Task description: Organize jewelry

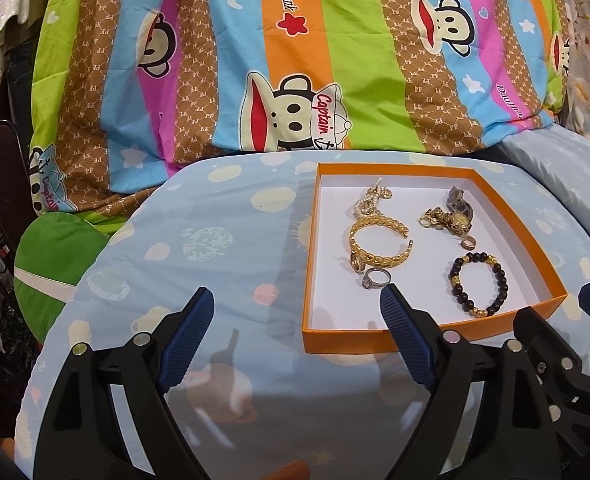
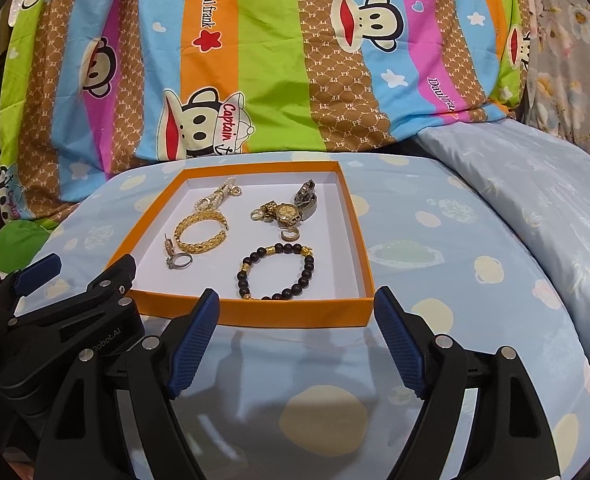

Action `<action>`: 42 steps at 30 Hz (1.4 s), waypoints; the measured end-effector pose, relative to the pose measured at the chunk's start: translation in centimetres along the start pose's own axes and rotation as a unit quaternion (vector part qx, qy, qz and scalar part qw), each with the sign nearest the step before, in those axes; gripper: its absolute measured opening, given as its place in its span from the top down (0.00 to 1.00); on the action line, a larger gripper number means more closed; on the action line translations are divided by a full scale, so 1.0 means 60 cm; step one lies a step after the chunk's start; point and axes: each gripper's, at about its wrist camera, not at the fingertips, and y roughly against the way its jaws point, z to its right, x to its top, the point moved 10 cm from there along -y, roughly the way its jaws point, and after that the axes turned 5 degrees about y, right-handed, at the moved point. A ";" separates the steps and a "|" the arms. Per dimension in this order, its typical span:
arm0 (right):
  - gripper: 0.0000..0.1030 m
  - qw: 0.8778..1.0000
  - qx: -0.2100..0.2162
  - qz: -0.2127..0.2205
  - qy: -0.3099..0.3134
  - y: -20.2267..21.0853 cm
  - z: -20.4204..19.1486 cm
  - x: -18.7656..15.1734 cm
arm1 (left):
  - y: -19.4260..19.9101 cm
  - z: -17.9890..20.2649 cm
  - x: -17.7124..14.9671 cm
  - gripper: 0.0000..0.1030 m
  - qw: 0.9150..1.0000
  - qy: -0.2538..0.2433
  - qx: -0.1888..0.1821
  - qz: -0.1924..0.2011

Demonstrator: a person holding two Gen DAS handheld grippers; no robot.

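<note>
An orange box lid [image 1: 375,338] [image 2: 295,314] with a white inside lies on the blue cloth. In it lie a gold bangle [image 1: 379,254] [image 2: 201,234], a dark bead bracelet [image 1: 479,284] [image 2: 277,274], a gold watch [image 1: 455,218] [image 2: 291,212], a pearl chain [image 1: 371,198] [image 2: 219,194] and a silver ring [image 1: 375,279] [image 2: 181,261]. My left gripper [image 1: 295,304] is open and empty, just before the lid's near left corner. My right gripper [image 2: 295,304] is open and empty at the lid's near edge.
A striped cartoon-monkey blanket [image 1: 279,64] [image 2: 279,60] rises behind the lid. The round table top under the blue cloth [image 1: 199,248] [image 2: 435,264] drops off at left and right. The right gripper's body [image 1: 555,344] shows right of the left one.
</note>
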 end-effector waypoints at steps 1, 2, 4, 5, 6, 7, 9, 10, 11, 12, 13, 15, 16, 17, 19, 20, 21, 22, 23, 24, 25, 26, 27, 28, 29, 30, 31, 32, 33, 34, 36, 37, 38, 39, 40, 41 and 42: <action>0.24 1.000 0.000 0.000 0.000 0.000 0.001 0.000 | 0.000 0.000 0.000 0.20 1.000 0.000 0.001 0.001; 0.24 1.000 0.000 0.000 0.000 0.000 0.000 0.000 | 0.000 0.000 0.000 0.20 1.000 0.000 0.002 0.001; 0.24 1.000 -0.001 0.000 0.000 0.000 0.001 0.000 | 0.001 -0.001 0.000 0.20 1.000 0.000 0.003 0.002; 0.24 1.000 -0.001 0.000 0.000 0.000 0.000 0.000 | 0.001 -0.001 0.000 0.20 1.000 0.000 0.004 0.002; 0.24 1.000 -0.002 0.000 0.001 0.000 0.001 0.000 | 0.001 -0.001 0.000 0.20 1.000 0.000 0.004 0.002; 0.24 1.000 -0.002 0.000 0.001 0.000 0.002 0.000 | 0.001 -0.001 0.000 0.20 1.000 0.000 0.005 0.002; 0.24 1.000 -0.001 0.000 0.000 0.000 0.001 0.000 | 0.001 -0.001 0.001 0.20 1.000 0.000 0.004 0.002; 0.24 1.000 -0.001 0.000 0.000 0.000 0.001 0.000 | 0.001 -0.001 0.001 0.20 1.000 0.000 0.004 0.002; 0.24 1.000 -0.001 0.000 0.001 0.000 0.001 0.000 | 0.001 -0.002 0.001 0.20 1.000 0.000 0.005 0.002; 0.24 1.000 -0.001 0.000 0.001 0.000 0.001 0.000 | 0.001 -0.001 0.001 0.20 1.000 0.000 0.004 0.002; 0.24 1.000 -0.001 0.001 0.001 0.000 0.001 0.000 | 0.001 -0.001 0.001 0.20 1.000 0.000 0.004 0.002; 0.24 1.000 -0.001 0.000 0.001 0.000 0.001 0.000 | 0.001 -0.001 0.001 0.20 1.000 0.000 0.004 0.002; 0.24 1.000 -0.001 0.001 0.001 0.000 0.001 0.000 | 0.001 -0.002 0.001 0.20 1.000 0.000 0.004 0.002; 0.24 1.000 -0.001 0.001 0.001 0.000 0.001 0.000 | 0.001 -0.001 0.001 0.20 1.000 0.000 0.004 0.002; 0.24 1.000 -0.002 0.001 0.001 0.000 0.002 0.001 | 0.001 -0.002 0.001 0.20 1.000 0.000 0.004 0.002; 0.24 1.000 -0.002 0.001 0.001 0.000 0.001 0.001 | 0.001 -0.002 0.001 0.20 1.000 0.000 0.004 0.002; 0.24 1.000 -0.002 0.001 0.001 0.000 0.001 0.000 | 0.001 -0.002 0.001 0.20 1.000 0.000 0.004 0.002; 0.24 1.000 -0.002 0.002 0.001 0.000 0.002 0.001 | 0.001 -0.002 0.001 0.20 1.000 0.000 0.004 0.002; 0.24 1.000 -0.002 0.001 0.001 0.000 0.001 0.000 | 0.001 -0.002 0.001 0.20 1.000 -0.001 0.004 0.002; 0.24 1.000 -0.002 0.001 0.001 0.000 0.001 0.000 | 0.001 -0.002 0.001 0.20 1.000 -0.001 0.005 0.002; 0.24 1.000 -0.002 0.001 0.001 0.000 0.002 0.000 | 0.001 -0.002 0.001 0.20 1.000 -0.001 0.004 0.002; 0.24 1.000 -0.002 0.001 0.001 0.000 0.001 0.000 | 0.001 -0.002 0.001 0.20 1.000 0.000 0.004 0.002; 0.24 1.000 -0.002 0.001 0.001 0.000 0.001 0.000 | 0.001 -0.002 0.001 0.20 1.000 0.000 0.004 0.002; 0.24 1.000 -0.002 0.001 0.001 0.000 0.001 0.000 | 0.001 -0.002 0.001 0.20 1.000 0.000 0.004 0.002; 0.24 1.000 -0.002 0.001 0.001 0.000 0.001 0.000 | 0.002 -0.002 0.001 0.20 1.000 0.000 0.005 0.003; 0.24 1.000 -0.002 0.001 0.001 0.000 0.001 0.000 | 0.002 -0.003 0.002 0.20 1.000 -0.001 0.006 0.004; 0.24 1.000 -0.002 0.001 0.001 0.000 0.001 0.000 | 0.002 -0.004 0.003 0.20 1.000 -0.001 0.007 0.005; 0.24 1.000 -0.002 0.001 0.001 0.000 0.001 0.000 | 0.002 -0.005 0.004 0.20 1.000 -0.001 0.008 0.005; 0.24 1.000 -0.002 0.001 0.001 0.000 0.001 0.000 | 0.002 -0.007 0.006 0.20 1.000 -0.001 0.008 0.005; 0.24 1.000 -0.002 0.001 0.001 0.000 0.002 0.000 | 0.003 -0.006 0.006 0.20 1.000 -0.001 0.008 0.005; 0.24 1.000 -0.002 0.002 0.002 0.000 0.002 0.001 | 0.003 -0.006 0.006 0.20 1.000 -0.001 0.009 0.007; 0.24 1.000 -0.002 0.001 0.001 0.000 0.002 0.001 | 0.004 -0.007 0.007 0.20 1.000 -0.001 0.010 0.007; 0.24 1.000 -0.002 0.002 0.001 0.000 0.002 0.000 | 0.005 -0.008 0.008 0.20 1.000 -0.001 0.010 0.008; 0.24 1.000 -0.002 0.002 0.002 0.001 0.002 0.000 | 0.005 -0.008 0.008 0.20 1.000 -0.001 0.010 0.008; 0.24 1.000 -0.002 0.002 0.002 0.001 0.002 0.000 | 0.005 -0.008 0.007 0.20 1.000 -0.001 0.010 0.008; 0.24 1.000 -0.003 0.002 0.002 0.000 0.003 0.001 | 0.006 -0.009 0.008 0.20 1.000 -0.001 0.011 0.009; 0.24 1.000 -0.002 0.002 0.002 0.000 0.002 0.000 | 0.006 -0.010 0.009 0.20 1.000 -0.002 0.012 0.009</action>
